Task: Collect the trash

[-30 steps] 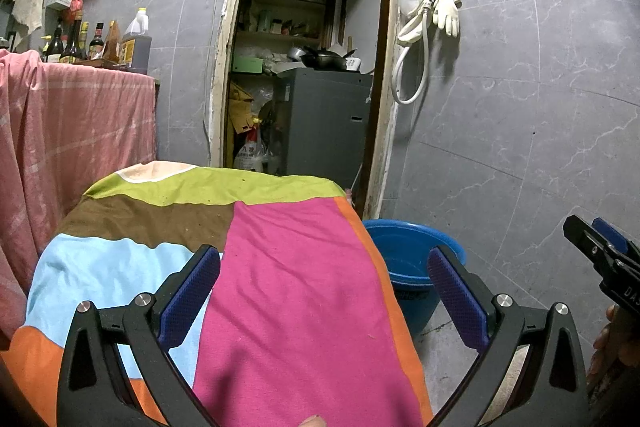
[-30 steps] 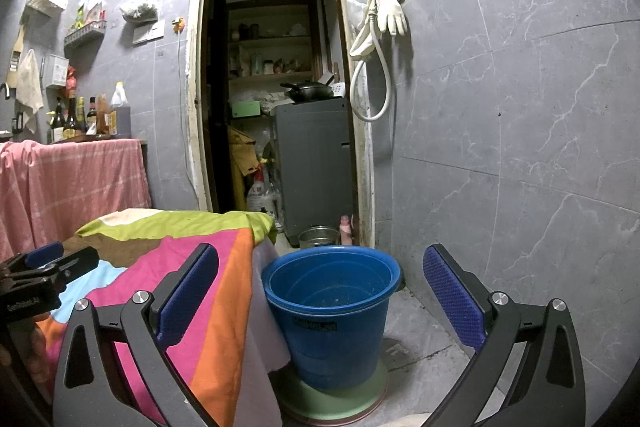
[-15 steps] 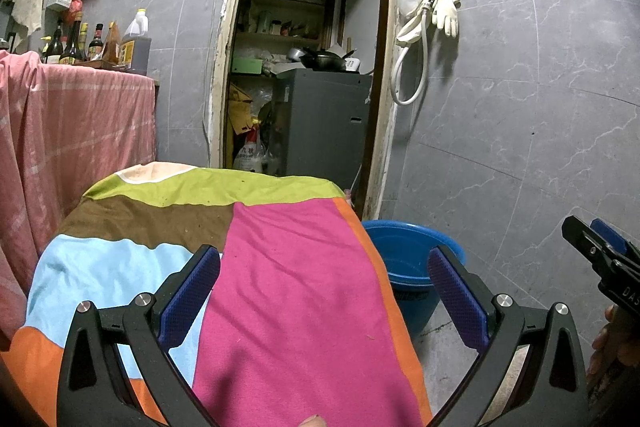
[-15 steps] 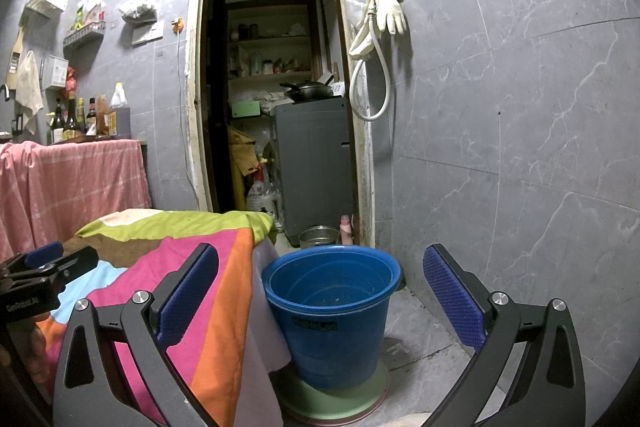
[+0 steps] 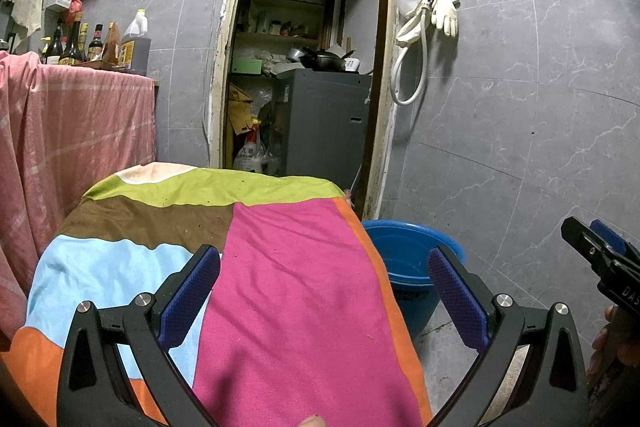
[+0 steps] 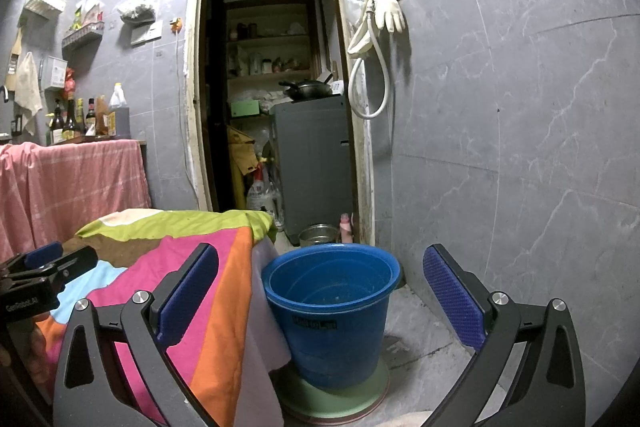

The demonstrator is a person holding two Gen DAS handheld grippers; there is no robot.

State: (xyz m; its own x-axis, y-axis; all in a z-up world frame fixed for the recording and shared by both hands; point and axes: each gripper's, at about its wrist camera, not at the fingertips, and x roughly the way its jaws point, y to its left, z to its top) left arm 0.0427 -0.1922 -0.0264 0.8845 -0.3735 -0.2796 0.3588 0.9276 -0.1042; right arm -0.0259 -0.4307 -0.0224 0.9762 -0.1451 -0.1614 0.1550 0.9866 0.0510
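Our left claw (image 5: 324, 291) hangs spread wide and empty over the counter's patchwork cloth (image 5: 288, 287). Our right claw (image 6: 320, 291) is likewise spread, holding nothing, facing the blue bucket (image 6: 332, 311) on the floor just beside the counter

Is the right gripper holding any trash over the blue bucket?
No, the right gripper is open with nothing between its fingers, and the blue bucket shows through the gap.

"GenRobot.AI" stands on the left claw (image 6: 48, 267)'s body; "DAS…", cut off, stands on the right claw (image 5: 600, 251).
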